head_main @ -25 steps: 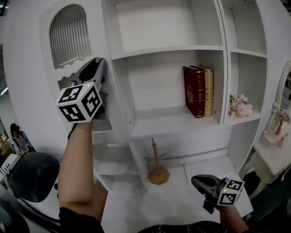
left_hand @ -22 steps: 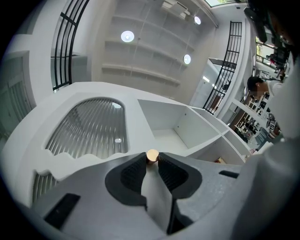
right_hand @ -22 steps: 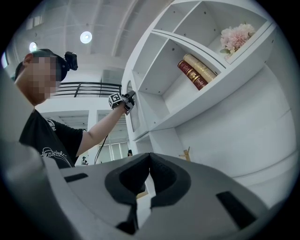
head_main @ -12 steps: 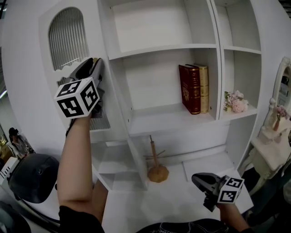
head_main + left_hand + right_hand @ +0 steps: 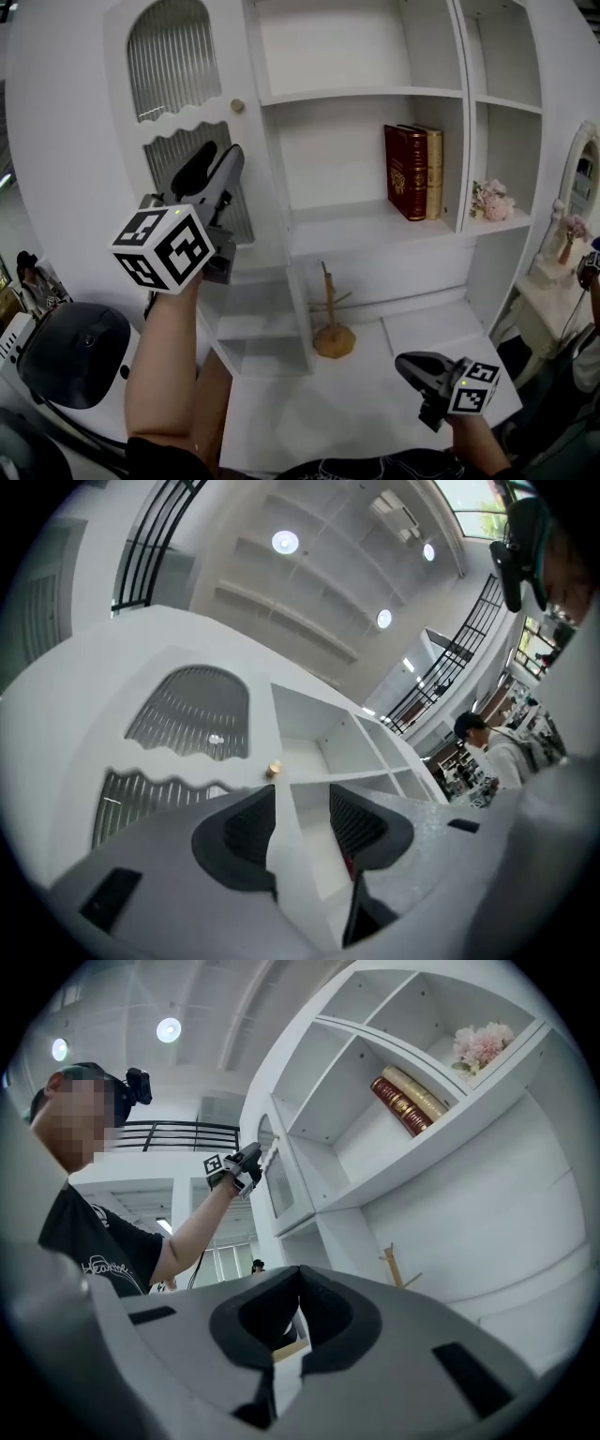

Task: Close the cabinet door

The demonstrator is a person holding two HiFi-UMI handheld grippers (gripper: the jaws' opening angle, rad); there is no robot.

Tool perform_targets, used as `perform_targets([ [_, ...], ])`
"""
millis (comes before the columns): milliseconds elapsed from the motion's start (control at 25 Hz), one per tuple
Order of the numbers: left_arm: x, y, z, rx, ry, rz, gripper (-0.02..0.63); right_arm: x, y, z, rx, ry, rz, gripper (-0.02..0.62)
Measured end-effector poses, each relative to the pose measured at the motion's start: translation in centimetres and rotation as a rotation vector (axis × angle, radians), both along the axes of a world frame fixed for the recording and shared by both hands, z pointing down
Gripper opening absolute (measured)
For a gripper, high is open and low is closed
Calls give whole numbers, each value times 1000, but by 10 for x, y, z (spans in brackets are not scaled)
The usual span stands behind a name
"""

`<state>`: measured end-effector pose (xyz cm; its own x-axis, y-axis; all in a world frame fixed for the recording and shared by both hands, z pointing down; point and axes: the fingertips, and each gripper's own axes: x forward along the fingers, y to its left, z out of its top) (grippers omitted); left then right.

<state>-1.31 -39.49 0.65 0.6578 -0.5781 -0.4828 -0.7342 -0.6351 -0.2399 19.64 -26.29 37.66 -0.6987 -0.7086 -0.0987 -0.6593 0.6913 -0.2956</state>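
Left claw (image 5: 220, 155) opening astride the white cabinet door (image 5: 75, 141); right claw (image 5: 405, 361) pressed together above the white desk (image 5: 328, 403).

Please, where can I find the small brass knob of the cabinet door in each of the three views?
Head view: the knob is upper left of centre, on the right edge of the cabinet door.
Left gripper view: near the middle, on that same edge.
Right gripper view: too small to make out.
Shared landmark: the cabinet door, seen in all three views.
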Motion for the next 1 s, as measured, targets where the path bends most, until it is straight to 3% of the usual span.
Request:
perform_targets([
  [200, -9, 53, 86, -187, -13, 244, 169, -44, 10, -2, -5, 74, -28, 8],
  [360, -30, 91, 166, -339, -7, 346, 167, -76, 21, 0, -28, 98, -48, 6],
  [480, -43, 110, 228, -464, -38, 371, 166, -98, 29, 0, -44, 118, -62, 6],
  [640, -54, 139, 291, -566, -53, 385, 164, -128, 48, -2, -45, 103, -94, 8],
  [920, -50, 183, 369, -676, -84, 379, 158, -171, 81, 13, -77, 25, -150, 6],
  [1000, -44, 201, 381, -714, -78, 410, 145, -177, 90, 18, -86, 11, -146, 6],
])
